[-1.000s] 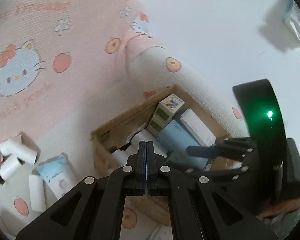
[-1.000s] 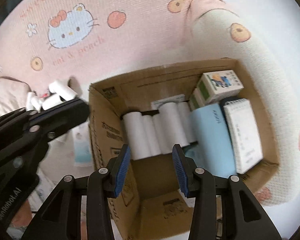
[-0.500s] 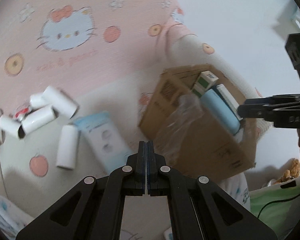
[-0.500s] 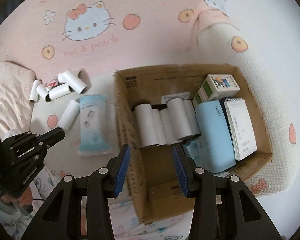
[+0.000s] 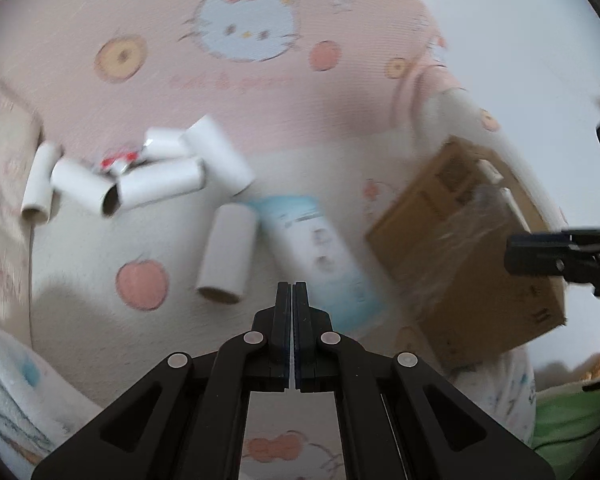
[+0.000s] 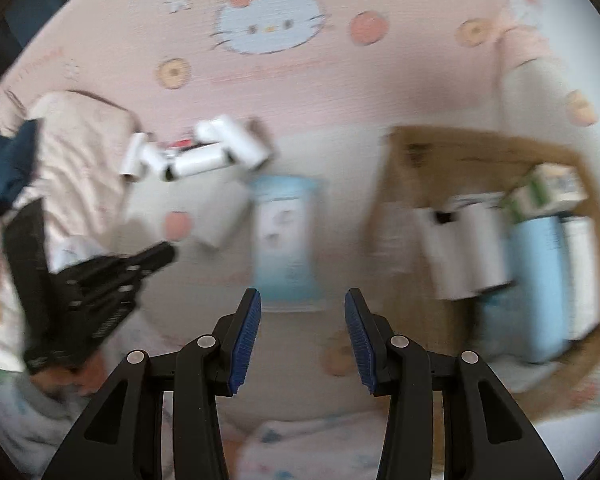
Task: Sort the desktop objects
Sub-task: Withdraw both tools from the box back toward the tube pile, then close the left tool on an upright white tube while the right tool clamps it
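Loose white paper rolls (image 5: 148,178) lie in a heap at far left on the Hello Kitty blanket (image 5: 260,80), one single roll (image 5: 226,254) nearer and apart from the heap, just beside the blue tissue pack (image 5: 320,256); a small red-and-white item sits in the heap, too blurred to name. Cardboard box (image 6: 404,184) at right already holds upright-looking rolls, a blue case, a notepad and a small green-white carton. Left gripper (image 5: 291,320) is clenched with nothing between its fingers, aimed near the single roll. Right gripper (image 6: 300,320) is released, fingers spread wide, empty, lined up over the near end of the tissue pack. Likely step: fetch the next loose thing for the box. To do it well: left fingers must part before reaching; straddle the single roll across its width, mid-length, so it doesn't roll away or crush; soft bedding gives, so press lightly. Both views are motion-blurred, so fine contact is unclear.
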Tool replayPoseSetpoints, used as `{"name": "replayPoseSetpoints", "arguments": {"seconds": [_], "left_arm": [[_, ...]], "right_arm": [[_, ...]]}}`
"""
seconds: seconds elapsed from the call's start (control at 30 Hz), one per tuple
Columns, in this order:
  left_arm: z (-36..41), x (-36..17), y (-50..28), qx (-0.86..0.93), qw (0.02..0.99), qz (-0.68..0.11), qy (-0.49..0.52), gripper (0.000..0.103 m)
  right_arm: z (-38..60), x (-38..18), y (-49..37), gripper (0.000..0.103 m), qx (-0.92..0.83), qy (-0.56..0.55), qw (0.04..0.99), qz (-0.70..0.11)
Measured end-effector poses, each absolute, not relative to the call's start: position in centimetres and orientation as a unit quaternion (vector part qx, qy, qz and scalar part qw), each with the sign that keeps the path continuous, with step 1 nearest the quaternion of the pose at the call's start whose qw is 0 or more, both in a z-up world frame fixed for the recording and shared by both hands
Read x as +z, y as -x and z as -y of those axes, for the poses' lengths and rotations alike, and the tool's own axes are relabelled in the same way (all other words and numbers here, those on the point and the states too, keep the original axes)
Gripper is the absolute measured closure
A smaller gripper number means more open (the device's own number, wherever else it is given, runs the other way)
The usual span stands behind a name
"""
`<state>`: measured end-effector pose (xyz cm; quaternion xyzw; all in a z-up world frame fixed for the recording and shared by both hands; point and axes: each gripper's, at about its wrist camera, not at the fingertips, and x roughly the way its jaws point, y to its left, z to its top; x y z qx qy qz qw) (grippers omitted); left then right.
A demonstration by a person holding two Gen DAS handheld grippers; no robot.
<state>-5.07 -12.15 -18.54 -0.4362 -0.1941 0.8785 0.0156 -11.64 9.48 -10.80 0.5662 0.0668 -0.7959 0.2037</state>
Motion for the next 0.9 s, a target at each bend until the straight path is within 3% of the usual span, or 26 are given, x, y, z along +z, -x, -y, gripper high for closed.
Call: {"name": "replayPoseSetpoints", "arguments": {"seconds": [0.43,0.6,0.9], "left_arm": [[18.4,-23.0,5.6,0.841,-0.019,0.308,0.445,0.102],[18.8,-24.2,6.5,0.819,0.011,0.344,0.460,0.075],[20.7,-25.5,8.2,0.798,0.014,0.402,0.450,0.070]], "right_arm": [[-3.6,-16.5,11.7,0.062,-0.793,-0.545,0.266,-0.051],[-1.6,-19.5,12.5,0.062,-0.784,-0.563,0.260,-0.038],[-0.4,-22.6,14.5,0.062,-0.790,-0.562,0.246,-0.009]]}}
